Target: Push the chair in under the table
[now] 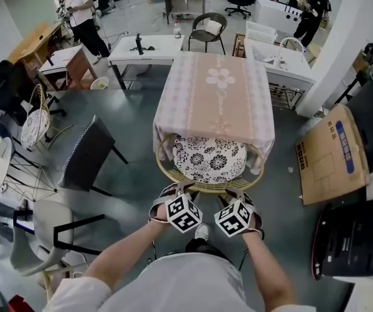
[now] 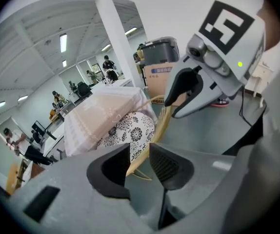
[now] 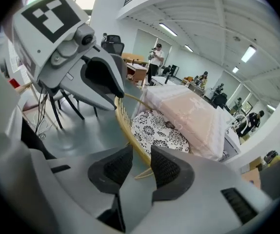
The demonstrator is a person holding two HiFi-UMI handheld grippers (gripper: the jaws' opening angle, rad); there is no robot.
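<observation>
- Head view: chair (image 1: 207,186) stands at the near short end of the table (image 1: 216,96), which lies straight ahead of the person with its long axis running away from them. The front of the patterned cushion (image 1: 209,158) is already beneath the hanging tablecloth (image 1: 212,125); the curved back rim is well clear of it. The left gripper (image 1: 173,189) and the right gripper (image 1: 238,195) meet that rim either side of its middle. Neither is nearer, so the push judged to come is straight forward along the table's axis. This view alone shows the alignment, but not the jaws.
- Left gripper view: the left gripper (image 2: 139,156) has its jaws drawn in on the thin cane rim of the chair (image 2: 152,130), which passes between the pads. The right gripper (image 2: 170,104) shows beyond it, pinching the same rim further along. The table (image 2: 101,113) lies past the cushion.
- Right gripper view: the right gripper (image 3: 141,162) is likewise clamped on the rim of the chair (image 3: 130,130), with cane between its ribbed pads. The left gripper (image 3: 113,92) holds the rim nearby. From here the table (image 3: 191,116) overhangs the cushion's far edge, an overlap the head view shows less plainly.
</observation>
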